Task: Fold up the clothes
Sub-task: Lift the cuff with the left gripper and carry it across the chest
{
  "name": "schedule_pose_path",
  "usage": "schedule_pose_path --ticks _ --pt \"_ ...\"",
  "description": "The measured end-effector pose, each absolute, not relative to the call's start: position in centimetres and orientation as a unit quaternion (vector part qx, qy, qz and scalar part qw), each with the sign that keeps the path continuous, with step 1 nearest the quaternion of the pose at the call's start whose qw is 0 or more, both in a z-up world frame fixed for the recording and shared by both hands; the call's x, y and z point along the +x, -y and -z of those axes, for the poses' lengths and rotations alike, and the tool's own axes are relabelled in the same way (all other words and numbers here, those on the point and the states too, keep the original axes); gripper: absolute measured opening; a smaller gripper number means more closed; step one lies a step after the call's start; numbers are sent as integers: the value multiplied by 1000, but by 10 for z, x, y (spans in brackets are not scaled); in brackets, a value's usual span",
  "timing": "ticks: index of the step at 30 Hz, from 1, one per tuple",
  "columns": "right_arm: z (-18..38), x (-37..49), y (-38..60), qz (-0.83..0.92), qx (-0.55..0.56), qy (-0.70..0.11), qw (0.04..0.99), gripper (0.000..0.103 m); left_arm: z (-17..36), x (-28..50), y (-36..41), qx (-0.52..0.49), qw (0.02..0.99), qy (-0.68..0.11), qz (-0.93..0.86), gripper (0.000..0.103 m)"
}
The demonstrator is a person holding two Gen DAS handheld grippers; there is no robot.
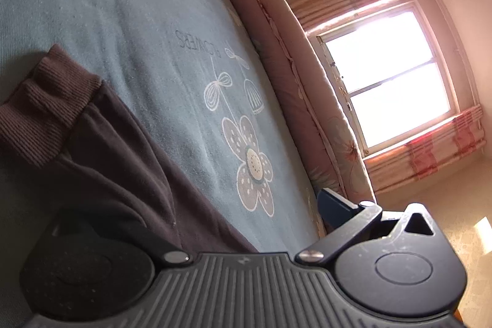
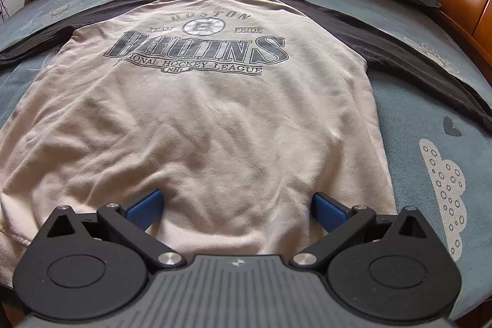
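Bed w/ blue-grey flower-print sheet carried cream Bruins sweatshirt w/ dark raglan sleeves, spread flat, print up. Dark ribbed sleeve cuff lay near left tongs; grip state unclear. Right tongs were released, spread over hem.

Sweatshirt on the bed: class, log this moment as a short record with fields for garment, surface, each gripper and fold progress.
garment: sweatshirt, cream body, dark sleeves, print up
lay: flat, sleeves spread
sleeve cuff: ribbed, resting on the bedspread
left gripper: beside a dark sleeve; one finger hidden, state unclear
right gripper: open, over the hem
fold progress: none yet
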State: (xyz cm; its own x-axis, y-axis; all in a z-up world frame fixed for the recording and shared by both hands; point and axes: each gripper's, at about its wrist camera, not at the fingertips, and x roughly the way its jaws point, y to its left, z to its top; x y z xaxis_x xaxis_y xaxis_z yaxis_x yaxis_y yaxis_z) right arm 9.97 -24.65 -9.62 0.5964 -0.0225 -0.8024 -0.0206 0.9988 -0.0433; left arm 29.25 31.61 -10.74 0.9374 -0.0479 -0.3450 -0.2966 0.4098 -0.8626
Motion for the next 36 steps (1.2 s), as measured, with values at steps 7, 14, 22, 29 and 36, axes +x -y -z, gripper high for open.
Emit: schedule_pose_path --ticks 7,14,22,29,36 --pt "72 89 208 -57 -148 -392 906 103 80 290 -317 -519 840 -147 -53 101" --pt "66 103 190 -135 -94 -428 889 103 56 287 -303 -493 856 -156 -17 101" --pt "34 117 171 -179 -80 -448 872 103 19 294 -275 -455 876 -156 25 101" --pt "22 117 164 -195 -84 -436 874 103 -7 303 -240 -428 886 -164 74 97" --pt "20 110 172 -205 -71 -434 874 103 -28 312 -195 -419 885 -169 115 97"
